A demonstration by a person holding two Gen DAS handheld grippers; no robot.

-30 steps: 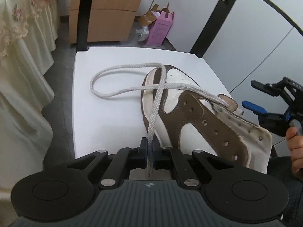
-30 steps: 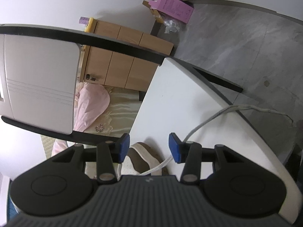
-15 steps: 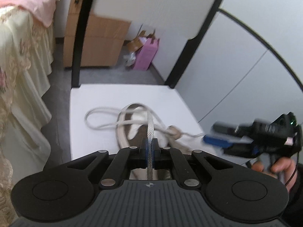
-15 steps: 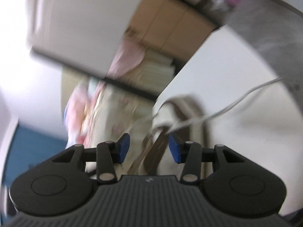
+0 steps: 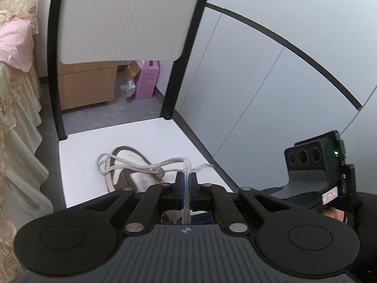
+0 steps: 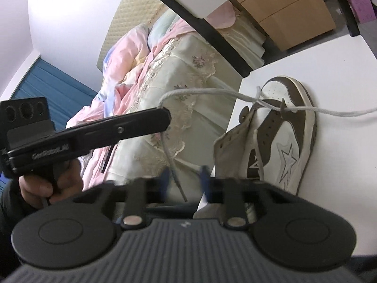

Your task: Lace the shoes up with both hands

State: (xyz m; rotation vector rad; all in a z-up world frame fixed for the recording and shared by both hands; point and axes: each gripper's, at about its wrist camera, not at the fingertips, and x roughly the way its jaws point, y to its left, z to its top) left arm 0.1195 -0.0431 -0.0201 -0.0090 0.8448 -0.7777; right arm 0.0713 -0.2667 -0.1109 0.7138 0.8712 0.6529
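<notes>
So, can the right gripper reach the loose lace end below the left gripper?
Probably yes: the lace end hangs free between the right gripper's pads, whose jaws have just been closing; nothing blocks it.

The right gripper (image 6: 185,181) fingertips are being rendered as blue motion smear; contact with the lace (image 6: 173,167) cannot be determined. The shoe (image 5: 132,172) heel is being hidden behind the left gripper (image 5: 186,184).

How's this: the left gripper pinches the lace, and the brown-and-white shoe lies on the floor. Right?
Not quite. The left gripper does pinch the lace, but the shoe lies on the white seat, not the floor. The left wrist view shows it.
</notes>
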